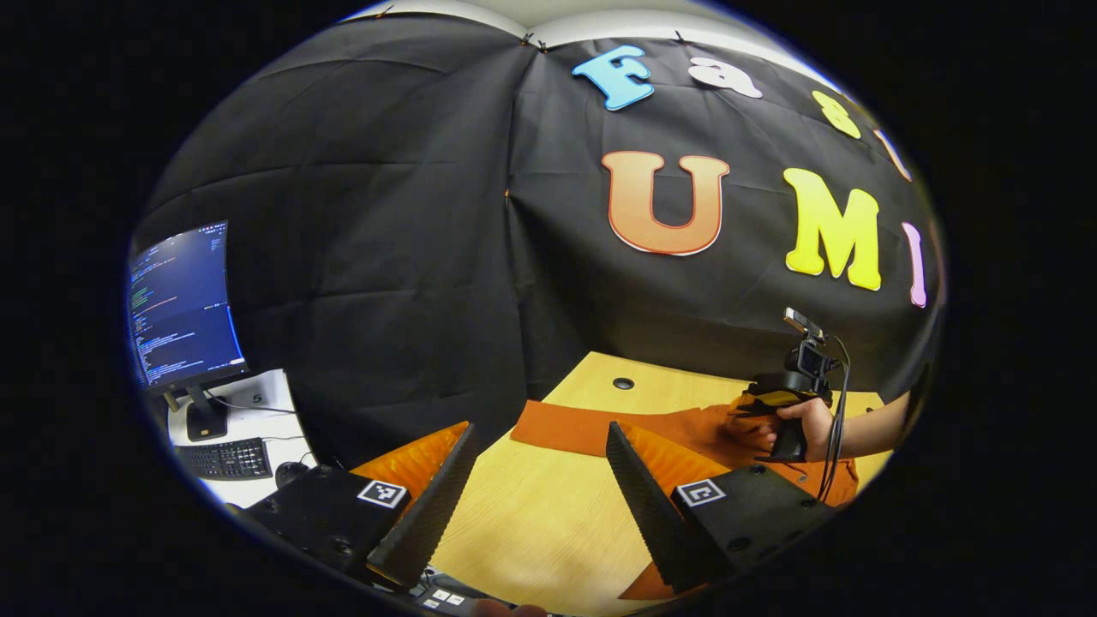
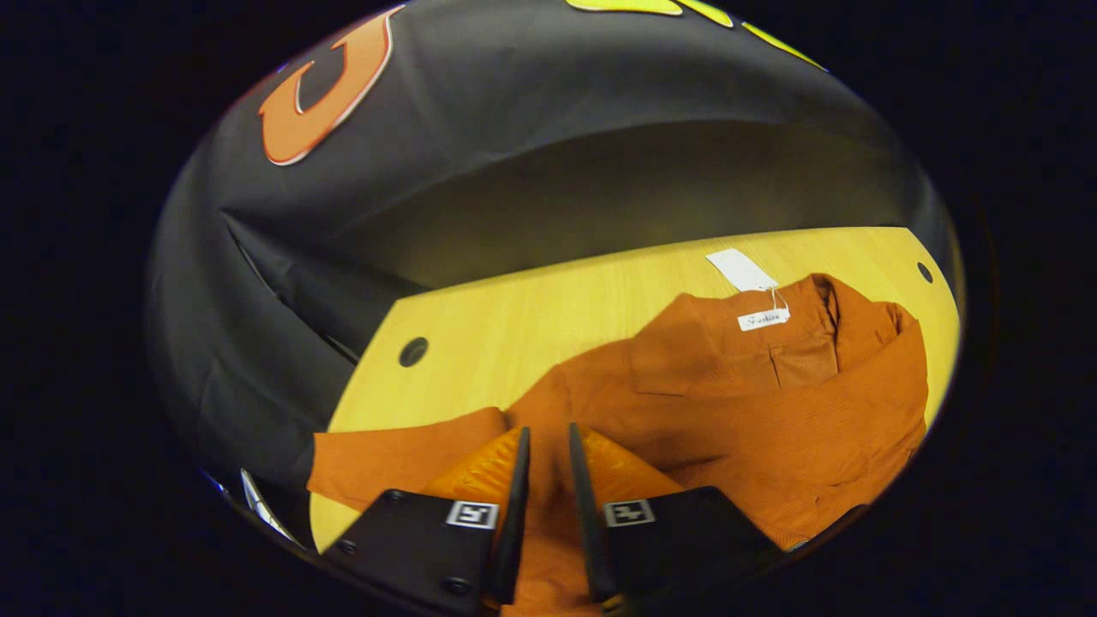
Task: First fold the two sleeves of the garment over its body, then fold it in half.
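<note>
In the left gripper view the left gripper [image 1: 540, 437] hangs above the pale wooden desk [image 1: 531, 514] with its jaws spread wide and nothing between them; bare wood shows in the gap; beyond its fingers the orange garment [image 1: 600, 428] lies flat across the desk, one sleeve [image 1: 557, 426] stretched out toward the desk's left edge, near a round cable hole [image 1: 623, 383]; farther off on the right a hand [image 1: 810, 424] grips the handle of the right gripper [image 1: 776, 403], which is set down onto the garment, a cable trailing from the camera on top of it; off the desk to the left stand a monitor [image 1: 180, 304] and a keyboard [image 1: 224, 458] on a white side table [image 1: 257, 403]. In the right gripper view the right gripper [image 2: 548, 446] has its jaws drawn close together, with a narrow gap in which orange cloth shows; whether both fingers actually press the cloth I cannot tell; the garment [image 2: 754, 403] spreads ahead and to the right, its collar [image 2: 797, 317] turned toward the far side of the desk [image 2: 548, 317] with a white tag [image 2: 741, 270] lying on the wood just beside it and a sewn label at the neck; a sleeve [image 2: 403, 458] lies flat to the left of the fingers, reaching toward the desk's edge, with another cable hole [image 2: 413, 351] well beyond it.
</note>
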